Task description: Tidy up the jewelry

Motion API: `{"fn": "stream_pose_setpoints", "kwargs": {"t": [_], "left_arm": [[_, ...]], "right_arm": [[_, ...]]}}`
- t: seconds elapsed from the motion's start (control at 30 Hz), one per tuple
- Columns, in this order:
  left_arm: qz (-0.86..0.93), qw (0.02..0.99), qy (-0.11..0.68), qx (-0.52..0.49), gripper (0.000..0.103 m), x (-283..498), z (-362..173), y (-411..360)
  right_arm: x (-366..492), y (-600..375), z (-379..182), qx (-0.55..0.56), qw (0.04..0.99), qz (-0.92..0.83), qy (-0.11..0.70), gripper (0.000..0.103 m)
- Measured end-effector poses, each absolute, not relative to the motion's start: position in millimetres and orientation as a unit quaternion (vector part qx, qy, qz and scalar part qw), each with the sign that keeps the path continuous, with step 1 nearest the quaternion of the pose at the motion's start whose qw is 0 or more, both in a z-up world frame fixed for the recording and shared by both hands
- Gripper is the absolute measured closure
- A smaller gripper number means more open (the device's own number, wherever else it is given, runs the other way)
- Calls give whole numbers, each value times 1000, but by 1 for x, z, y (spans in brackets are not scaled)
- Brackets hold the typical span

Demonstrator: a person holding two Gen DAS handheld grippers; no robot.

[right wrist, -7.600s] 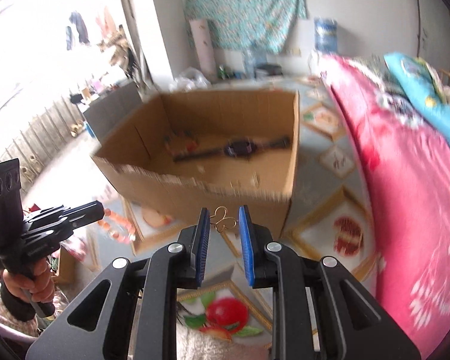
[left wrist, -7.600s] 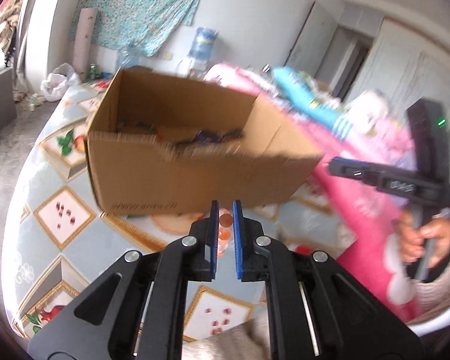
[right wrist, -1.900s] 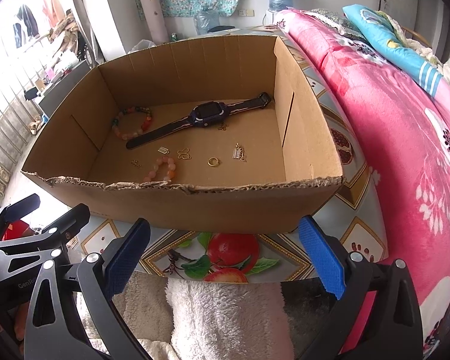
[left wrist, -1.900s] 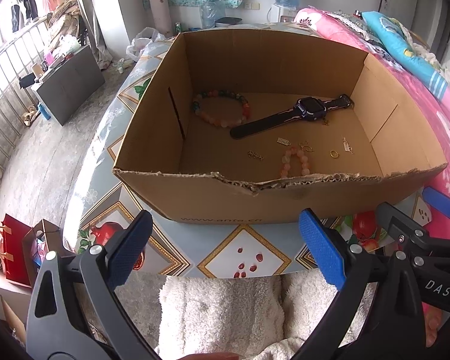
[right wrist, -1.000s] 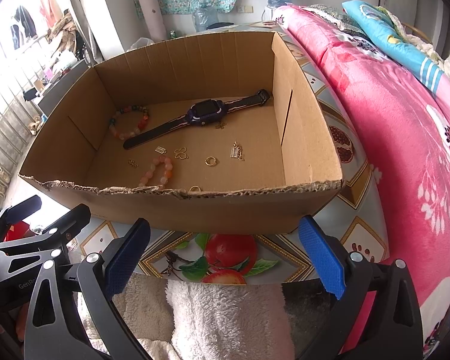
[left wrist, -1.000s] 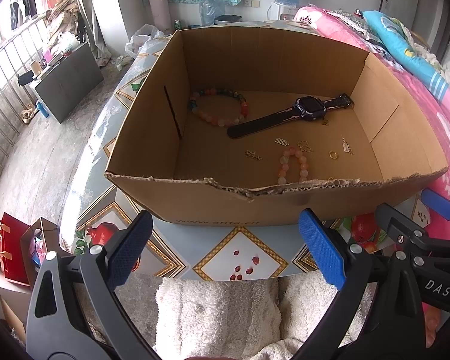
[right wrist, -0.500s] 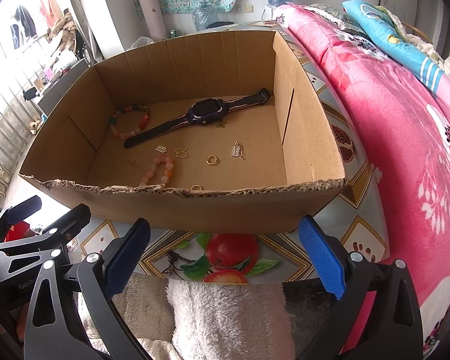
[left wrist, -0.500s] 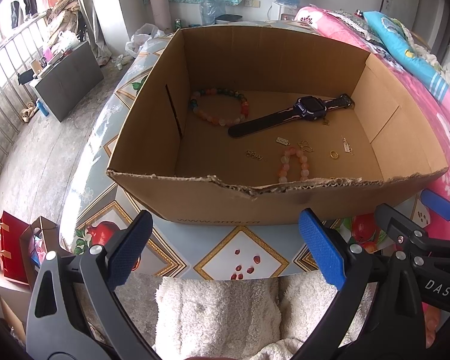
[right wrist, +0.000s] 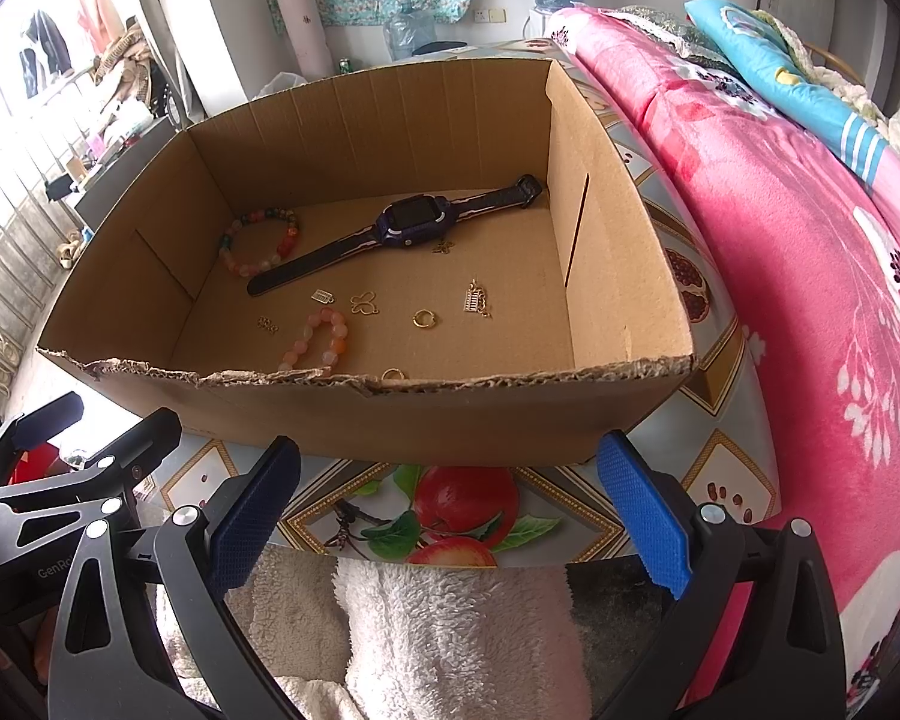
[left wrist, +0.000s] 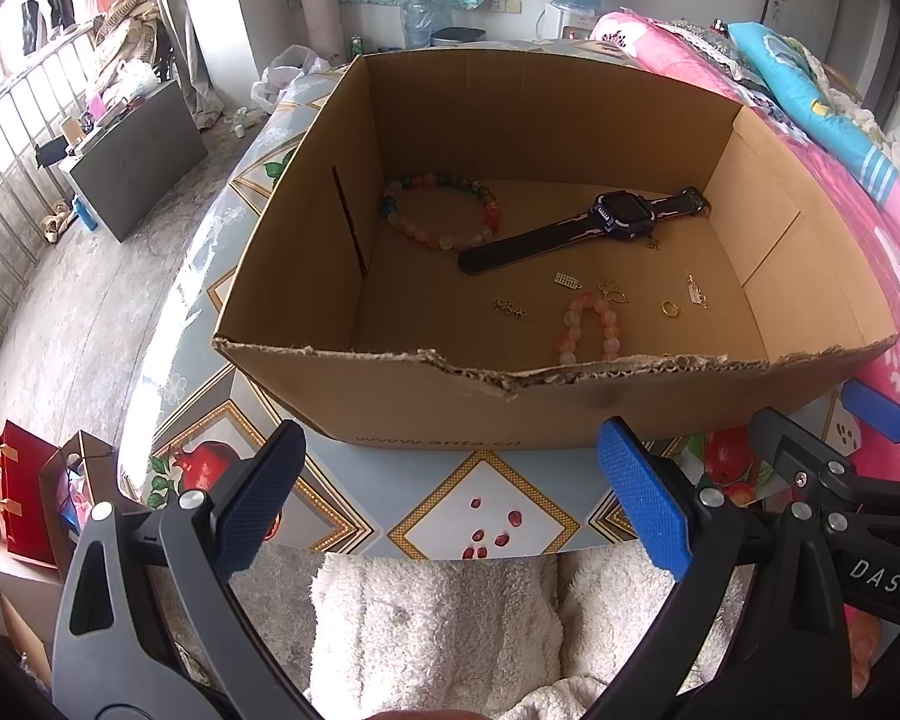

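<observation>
An open cardboard box (left wrist: pixel 426 402) (right wrist: pixel 450 420) stands on the patterned table. Inside lie a dark wristwatch (left wrist: pixel 621 217) (right wrist: pixel 411 219), a multicoloured bead bracelet (left wrist: pixel 438 210) (right wrist: pixel 258 240), a pink bead bracelet (left wrist: pixel 588 327) (right wrist: pixel 318 342), a gold ring (left wrist: pixel 669 308) (right wrist: pixel 424 318) and several small gold charms (left wrist: pixel 612 291) (right wrist: pixel 363 303). My left gripper (left wrist: pixel 450 510) is open and empty, held in front of the box's near wall. My right gripper (right wrist: pixel 450 510) is also open and empty, beside it to the right (left wrist: pixel 840 480).
A pink floral bedspread (right wrist: pixel 810 240) rises right of the table. The table edge (left wrist: pixel 168 312) drops to the floor on the left, where a red bag (left wrist: pixel 24 492) stands. White fleece clothing (left wrist: pixel 450 630) fills the foreground below both grippers.
Both grippers, shut on small jewelry 7.6 s ago, now stand wide open and empty, with those pieces lying in the box. Over the last second nothing has visibly moved.
</observation>
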State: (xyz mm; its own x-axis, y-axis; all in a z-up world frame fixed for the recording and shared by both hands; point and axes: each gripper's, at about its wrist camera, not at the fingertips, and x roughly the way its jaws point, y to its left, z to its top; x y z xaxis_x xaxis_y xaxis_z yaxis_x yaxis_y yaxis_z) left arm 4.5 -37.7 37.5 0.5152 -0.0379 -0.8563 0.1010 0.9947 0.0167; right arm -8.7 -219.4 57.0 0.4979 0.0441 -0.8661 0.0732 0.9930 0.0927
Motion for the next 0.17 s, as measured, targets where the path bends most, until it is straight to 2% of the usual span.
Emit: {"fn": "stream_pose_setpoints", "kwargs": {"t": [0.17], "left_arm": [[-41,866,497,29,9,6,36,-38]], "right_arm": [[-9,-219,57,60,863,-8,501,7]]}}
